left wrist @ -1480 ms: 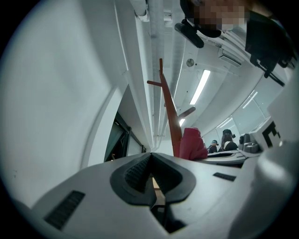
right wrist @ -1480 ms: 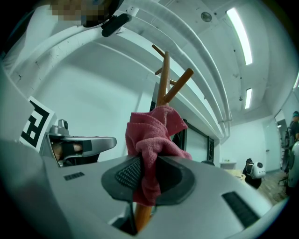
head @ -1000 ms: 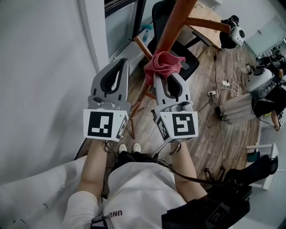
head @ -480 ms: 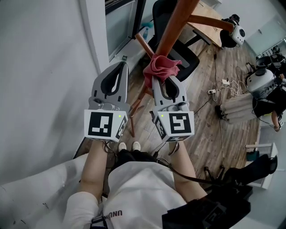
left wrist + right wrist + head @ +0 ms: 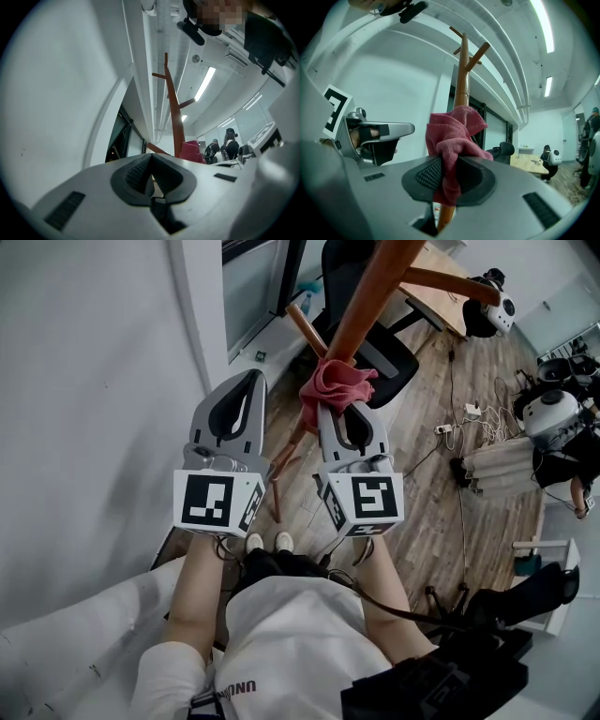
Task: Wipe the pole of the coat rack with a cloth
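We are pressing the red cloth (image 5: 335,382) against the coat rack's pole (image 5: 373,289), partway up it, with the right tool (image 5: 343,412) clamping the cloth. The left tool (image 5: 246,381) is idling beside it, closed on nothing. We judge the wiping under way, with the pole's upper length likely left.
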